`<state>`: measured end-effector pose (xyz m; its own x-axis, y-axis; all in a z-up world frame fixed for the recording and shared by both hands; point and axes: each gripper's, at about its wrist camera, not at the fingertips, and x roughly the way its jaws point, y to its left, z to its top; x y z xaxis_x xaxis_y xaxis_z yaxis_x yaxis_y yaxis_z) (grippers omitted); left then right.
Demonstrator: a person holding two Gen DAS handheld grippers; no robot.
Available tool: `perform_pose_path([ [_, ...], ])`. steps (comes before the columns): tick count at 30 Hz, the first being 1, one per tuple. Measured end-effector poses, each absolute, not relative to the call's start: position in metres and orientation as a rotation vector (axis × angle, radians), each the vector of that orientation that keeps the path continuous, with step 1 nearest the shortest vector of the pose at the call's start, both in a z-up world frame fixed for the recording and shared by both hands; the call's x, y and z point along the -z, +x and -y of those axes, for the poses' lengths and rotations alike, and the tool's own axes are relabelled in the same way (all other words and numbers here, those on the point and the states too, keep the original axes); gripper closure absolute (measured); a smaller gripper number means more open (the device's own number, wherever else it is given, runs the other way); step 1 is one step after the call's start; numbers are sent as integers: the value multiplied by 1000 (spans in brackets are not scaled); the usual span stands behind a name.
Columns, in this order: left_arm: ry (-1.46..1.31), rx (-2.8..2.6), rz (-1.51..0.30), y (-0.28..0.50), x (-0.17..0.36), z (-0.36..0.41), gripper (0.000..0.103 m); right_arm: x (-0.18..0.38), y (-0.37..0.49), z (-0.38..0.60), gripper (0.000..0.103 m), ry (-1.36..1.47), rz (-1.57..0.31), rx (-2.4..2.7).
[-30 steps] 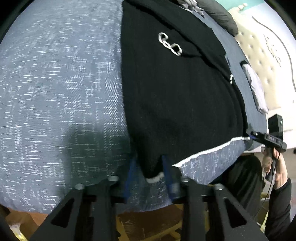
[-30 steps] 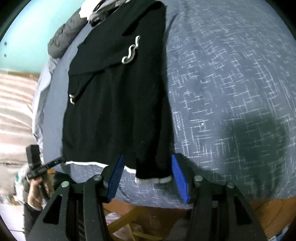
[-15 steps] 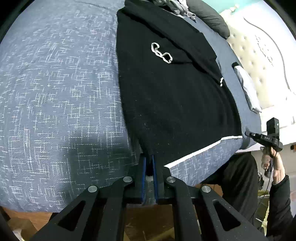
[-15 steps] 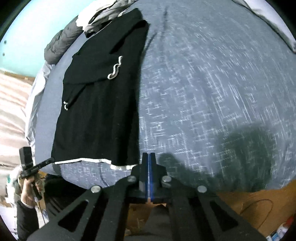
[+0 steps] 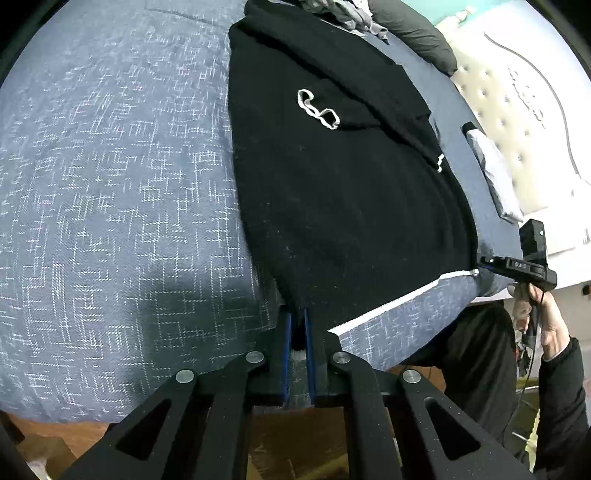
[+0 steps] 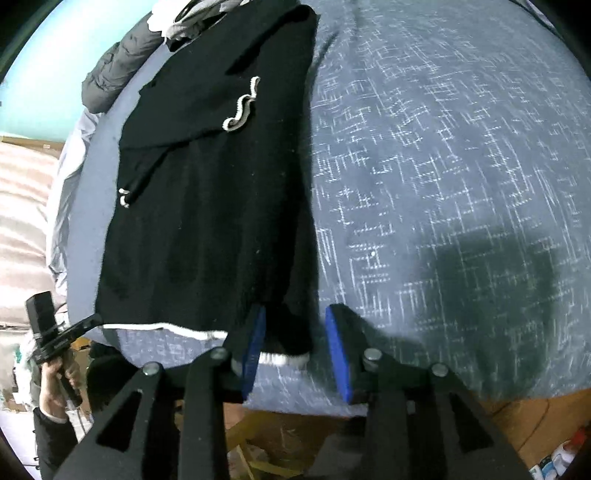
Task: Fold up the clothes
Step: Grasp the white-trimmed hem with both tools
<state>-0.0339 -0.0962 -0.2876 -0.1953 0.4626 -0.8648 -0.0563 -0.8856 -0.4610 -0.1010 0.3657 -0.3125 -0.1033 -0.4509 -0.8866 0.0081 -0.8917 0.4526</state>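
A black sweater (image 5: pixel 351 206) with white hem trim (image 5: pixel 399 299) lies flat on the bed, both sleeves folded across it and their white cuffs (image 5: pixel 317 114) showing. My left gripper (image 5: pixel 297 332) is shut on the near hem corner, with the white edge pinched between the blue pads. In the right wrist view, the same sweater (image 6: pixel 207 229) runs away from me. My right gripper (image 6: pixel 295 343) is open, its blue pads (image 6: pixel 338 350) on either side of the other hem corner without squeezing it. Each view shows the other gripper (image 6: pixel 74 328) at the far hem corner.
The blue patterned bedspread (image 5: pixel 110 184) stretches wide beside the sweater. A dark jacket (image 5: pixel 417 40) and a heap of clothes (image 5: pixel 343 11) lie at the far end, by a tufted headboard (image 5: pixel 517 110). The bed edge and wooden floor (image 5: pixel 295 443) are right below me.
The left gripper closed on the hem corner and stays shut on it. The right gripper was shut beside the sweater half a second ago and is now open around the hem corner.
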Motion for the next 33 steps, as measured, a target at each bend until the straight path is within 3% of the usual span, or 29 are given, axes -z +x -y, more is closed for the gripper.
perform_pose_path([
  [1,-1732,-2142,474,-34,288,97,96,312,-103,-364,87,1855,476,2072],
  [3,-1732,-2140,478,-34,288,98,96,312,-102,-363,97,1843,447,2082],
  [10,-1741,-2130,484,-34,293,97,96,288,-87,-393,100,1753,452,2156],
  [20,-1742,-2122,499,-34,294,98,96,297,-88,-397,100,1784,486,2127],
  [24,-1736,-2129,503,-35,291,99,94,298,-91,-392,94,1783,508,2107],
  [27,-1727,-2155,501,-37,288,100,91,299,-93,-387,54,1781,524,2092],
  [29,-1725,-2171,509,-38,288,103,71,300,-94,-384,53,1781,535,2082],
  [33,-1748,-2147,542,-43,299,102,66,309,-96,-386,53,1811,517,2059],
])
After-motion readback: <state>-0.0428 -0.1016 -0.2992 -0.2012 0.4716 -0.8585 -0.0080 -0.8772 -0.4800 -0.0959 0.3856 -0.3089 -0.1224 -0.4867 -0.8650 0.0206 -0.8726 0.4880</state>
